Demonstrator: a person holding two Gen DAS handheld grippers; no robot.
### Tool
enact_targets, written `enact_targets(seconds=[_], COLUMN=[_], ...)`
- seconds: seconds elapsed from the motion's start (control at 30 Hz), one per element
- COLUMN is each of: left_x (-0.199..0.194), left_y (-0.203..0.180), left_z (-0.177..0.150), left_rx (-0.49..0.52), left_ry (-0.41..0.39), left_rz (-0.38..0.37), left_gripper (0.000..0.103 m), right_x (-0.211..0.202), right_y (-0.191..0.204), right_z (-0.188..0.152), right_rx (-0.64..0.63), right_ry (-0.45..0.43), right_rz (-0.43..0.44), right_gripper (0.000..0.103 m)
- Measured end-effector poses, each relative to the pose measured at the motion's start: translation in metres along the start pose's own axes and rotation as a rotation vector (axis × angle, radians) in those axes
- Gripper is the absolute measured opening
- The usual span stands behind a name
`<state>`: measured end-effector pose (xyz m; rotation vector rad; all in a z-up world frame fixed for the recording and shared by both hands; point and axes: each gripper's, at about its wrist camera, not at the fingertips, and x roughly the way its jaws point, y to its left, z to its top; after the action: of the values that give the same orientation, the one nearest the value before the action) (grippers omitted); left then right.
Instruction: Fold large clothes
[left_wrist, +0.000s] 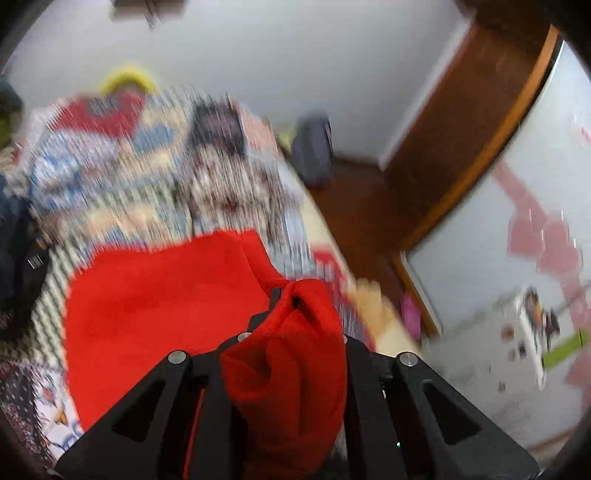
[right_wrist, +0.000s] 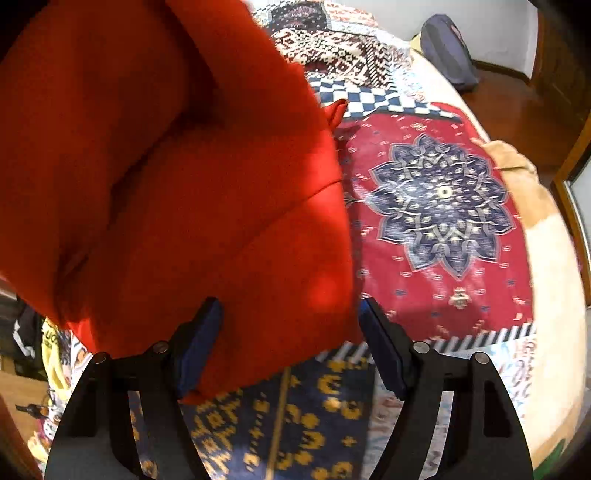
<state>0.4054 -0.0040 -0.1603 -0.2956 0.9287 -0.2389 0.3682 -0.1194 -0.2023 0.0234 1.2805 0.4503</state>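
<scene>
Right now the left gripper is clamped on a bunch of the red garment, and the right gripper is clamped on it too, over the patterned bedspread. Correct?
Not quite. The right gripper is open; the right wrist view shows its pads spread, the red garment touching only one. The left gripper is clamped on the bunch, over the patterned bedspread.

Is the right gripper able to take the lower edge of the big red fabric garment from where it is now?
Probably yes. The right gripper stands open, and the edge of the big red fabric garment hangs between its fingers, above the patterned bedspread, with nothing in front. The left gripper is shut on another part.
</scene>
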Motion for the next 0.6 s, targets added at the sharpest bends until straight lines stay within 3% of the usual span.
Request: enact_targets(seconds=[0.1, 0.17, 0.3, 0.4, 0.47, 0.6], left_x=[0.015, 0.012, -0.024, -0.06, -0.08, -0.086], left_y=[0.005, 0.003, -0.009, -0.014, -0.004, 0.033], left_z=[-0.02, -0.028, -0.032, -0.024, -0.022, -0.019], left_rx=[0.004, 0.018, 0.104, 0.142, 0.134, 0.098], left_ry=[0.129, 0.149, 0.068, -0.038, -0.109, -0.139], left_rz=[-0.033, -0.042, -0.043, -0.052, -0.015, 0.138], left_gripper=[0.013, 0.02, 0.042, 0.056, 0.067, 0.068], right_x=[-0.009, -0.017, -0.028, -0.043, -0.052, -0.072], right_y=[-0.011, -0.016, -0.021, -0.025, -0.027, -0.026], right_z=[-0.002, -0.004, 0.0, 0.005, 0.011, 0.025], right_rx=[0.028, 0.04, 0.051, 0.067, 0.072, 0.102], right_ry=[-0.013, -0.02, -0.044, -0.077, -0.098, -0.144], right_rz=[0.001, -0.003, -0.014, 0.005, 0.017, 0.063], right_gripper=[0.073, 0.073, 0.073, 0.073, 0.073, 0.073])
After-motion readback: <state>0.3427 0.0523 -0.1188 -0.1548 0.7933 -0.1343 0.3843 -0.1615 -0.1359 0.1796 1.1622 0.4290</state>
